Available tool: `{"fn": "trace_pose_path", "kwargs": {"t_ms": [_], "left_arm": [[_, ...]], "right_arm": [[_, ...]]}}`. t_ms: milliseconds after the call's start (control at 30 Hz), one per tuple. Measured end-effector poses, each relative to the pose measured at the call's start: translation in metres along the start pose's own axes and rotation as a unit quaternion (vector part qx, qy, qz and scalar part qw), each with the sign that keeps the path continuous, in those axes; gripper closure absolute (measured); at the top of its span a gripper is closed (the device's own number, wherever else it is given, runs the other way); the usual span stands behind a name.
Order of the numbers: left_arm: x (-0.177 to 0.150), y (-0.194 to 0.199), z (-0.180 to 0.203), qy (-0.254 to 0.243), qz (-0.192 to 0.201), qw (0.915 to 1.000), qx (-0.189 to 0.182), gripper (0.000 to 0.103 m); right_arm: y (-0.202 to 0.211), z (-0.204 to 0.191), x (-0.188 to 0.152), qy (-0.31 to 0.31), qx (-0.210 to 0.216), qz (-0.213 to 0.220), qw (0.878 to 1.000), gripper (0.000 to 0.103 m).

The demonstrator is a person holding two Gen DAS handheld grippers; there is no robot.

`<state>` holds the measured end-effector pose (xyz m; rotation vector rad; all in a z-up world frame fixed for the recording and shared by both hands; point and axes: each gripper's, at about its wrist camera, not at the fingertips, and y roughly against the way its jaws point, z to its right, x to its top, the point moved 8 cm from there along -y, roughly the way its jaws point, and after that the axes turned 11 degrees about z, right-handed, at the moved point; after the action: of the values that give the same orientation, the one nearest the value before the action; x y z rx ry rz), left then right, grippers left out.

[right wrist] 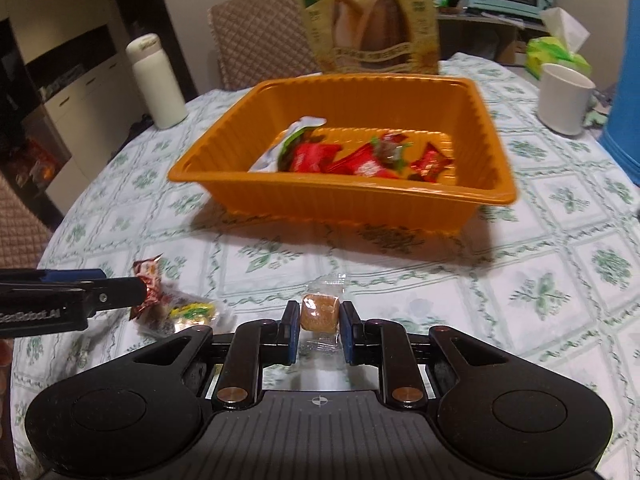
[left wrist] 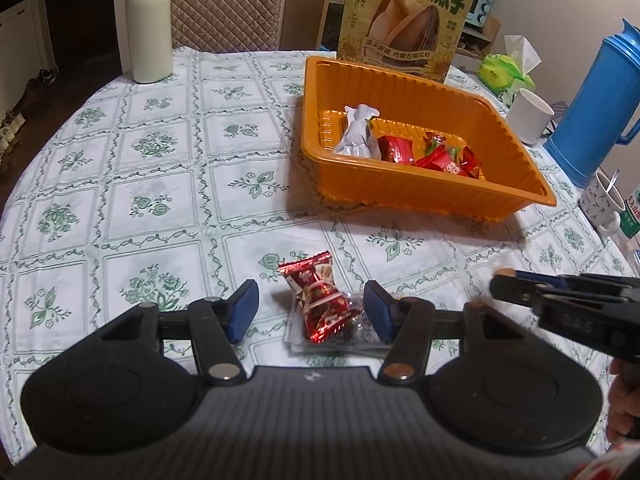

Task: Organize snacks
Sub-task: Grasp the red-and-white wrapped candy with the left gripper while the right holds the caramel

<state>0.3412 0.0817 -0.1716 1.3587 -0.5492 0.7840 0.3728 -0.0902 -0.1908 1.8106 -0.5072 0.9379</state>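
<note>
Right gripper (right wrist: pixel 319 326): closest to me, its blue pads are clamped on a brown cube-shaped sweet (right wrist: pixel 319 313) in clear crinkly wrap, held above the cloth; the wrapper's twisted ends stick out toward the tray and back toward the handle.
Left gripper (left wrist: pixel 311 310): jaws stand apart on either side of a small heap of sweets; the right pad is just beside the heap, I cannot tell if it touches, and the left pad is clear of it.
Red foil candy (left wrist: pixel 318 298): lies on top of the heap on the cloth, its long axis running from the gripper away toward the tray, with zigzag crimped ends.
Under it: a clear-wrapped dark sweet (left wrist: pixel 358 322), partly hidden.
Orange tray (left wrist: pixel 432 196): thin ribbed plastic, rectangular with a rolled rim, sitting skewed on the table; inside are red wrapped candies (left wrist: pixel 436 156) and a white crumpled packet (left wrist: pixel 358 134) against the left wall.
Open room: bare cloth between the heap and the tray's near wall, and a wide clear stretch to the tray's left.
Table (left wrist: pixel 140 184): round edge, covered in a white cloth with green flower squares.
Far edge: a cream flask (left wrist: pixel 147 24) left, a tall sunflower-seed bag (left wrist: pixel 408 16) behind the tray, a white cup (left wrist: pixel 530 116) and a blue jug (left wrist: pixel 596 108) right.
</note>
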Motion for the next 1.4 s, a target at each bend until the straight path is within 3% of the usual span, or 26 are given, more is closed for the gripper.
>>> {"fn": "trace_pose_path", "kwargs": {"t_ms": [300, 433, 867, 1400], "left_arm": [[-0.005, -0.015, 0.001, 0.003, -0.018, 0.9998, -0.009, 0.062], [-0.006, -0.016, 0.003, 0.003, -0.02, 0.9996, -0.017, 0.081], [0.009, -0.001, 0.0, -0.014, -0.002, 0.9998, -0.016, 0.081], [0.078, 0.006, 0.021, -0.046, 0.058, 0.9966, -0.036, 0.081]], "right_arm": [[0.014, 0.02, 0.002, -0.023, -0.018, 0.006, 1.0, 0.082], [0.017, 0.024, 0.002, -0.029, -0.02, 0.008, 0.999, 0.082], [0.024, 0.024, 0.012, -0.031, -0.009, 0.019, 0.999, 0.082], [0.026, 0.019, 0.062, -0.018, 0.018, 0.062, 0.998, 0.082]]}}
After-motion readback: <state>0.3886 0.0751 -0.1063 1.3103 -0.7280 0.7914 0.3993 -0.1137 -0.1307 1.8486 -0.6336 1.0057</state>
